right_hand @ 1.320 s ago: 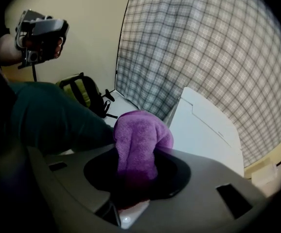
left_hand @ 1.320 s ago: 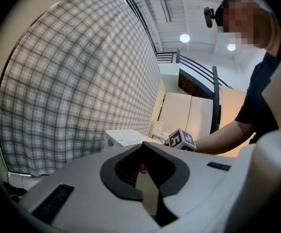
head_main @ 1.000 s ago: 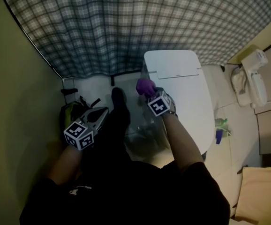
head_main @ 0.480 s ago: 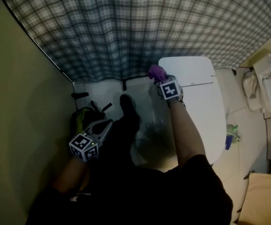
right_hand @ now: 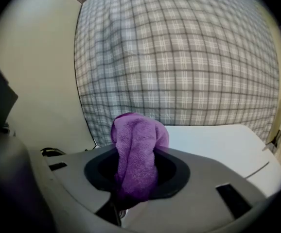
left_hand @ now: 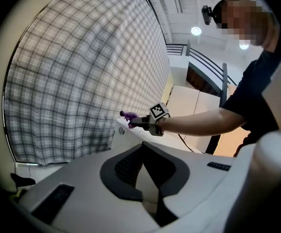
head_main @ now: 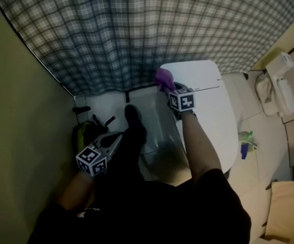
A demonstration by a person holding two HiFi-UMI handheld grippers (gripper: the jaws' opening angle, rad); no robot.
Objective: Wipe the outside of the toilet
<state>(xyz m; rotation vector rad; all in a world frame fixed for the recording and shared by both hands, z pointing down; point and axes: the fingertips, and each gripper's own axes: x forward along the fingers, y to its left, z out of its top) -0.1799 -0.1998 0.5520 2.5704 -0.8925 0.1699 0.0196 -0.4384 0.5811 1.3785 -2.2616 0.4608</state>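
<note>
A grey plaid curtain (head_main: pixel 137 29) hangs across the back of a small bathroom, with a plain yellowish wall (head_main: pixel 20 111) on the left and pale floor (head_main: pixel 104 103) below. The white toilet (head_main: pixel 213 121) stands at the right of the head view with its lid down. A green bottle (head_main: pixel 244 136) sits on the floor just beside its far side, and a white fixture (head_main: pixel 279 88) is mounted further right.

The right tongs (head_main: pixel 167 86) reach forward to the rear left corner of the toilet, clamped on a bunched purple cloth (head_main: pixel 163 78). In the right gripper view the cloth stands up out of the tongs, with the flat white top of the toilet right behind it. From the left gripper view the cloth sits at the top edge of that corner; whether it presses on the surface cannot be told.

The left tongs (head_main: pixel 115 139) hang low at the person's left side, well apart from the toilet, drawn narrow with nothing between them. They are near a green and black object (head_main: pixel 83 131) on the floor by the wall
</note>
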